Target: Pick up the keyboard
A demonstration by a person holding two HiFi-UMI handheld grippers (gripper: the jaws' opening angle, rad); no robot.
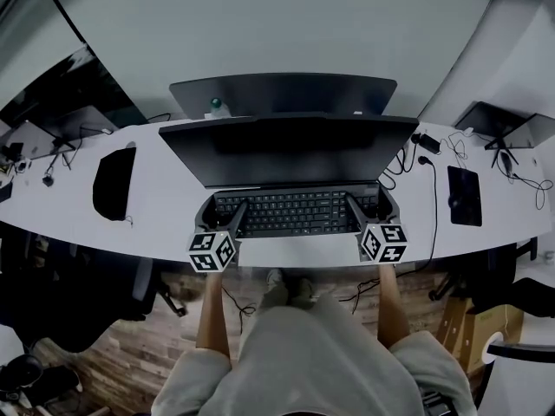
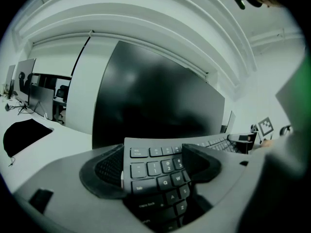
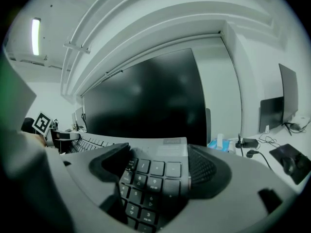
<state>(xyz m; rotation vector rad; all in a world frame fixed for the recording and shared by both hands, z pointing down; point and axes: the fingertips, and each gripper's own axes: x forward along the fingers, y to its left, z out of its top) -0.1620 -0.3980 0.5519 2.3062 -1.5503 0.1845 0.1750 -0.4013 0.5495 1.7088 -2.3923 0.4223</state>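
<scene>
Head view: keyboard clasped at both ends in front of the monitor

The keyboard [image 1: 295, 211] is hanging crosswise before the person, just in front of the lower edge of the big dark monitor [image 1: 286, 146] and over the front part of the white desk [image 1: 173, 199]; whether it is clearing the desktop cannot be told. The left gripper [image 1: 224, 211] is grasping its left end. In the left gripper view the jaws are standing wide, the outer pad pressing against the end edge and the inner jaw bearing on the keys. The right gripper [image 1: 370, 206] is clasping the right end the same way, its outer pad lying against the edge beside the number keys. Both marker cubes are pointing back toward the person, whose forearms are reaching in from below. Farther out, a black mat [image 1: 114, 183] is lying on the desk at the left, well apart from the keyboard, and a cable [image 1: 431, 198] is running down the desk at the right
</scene>
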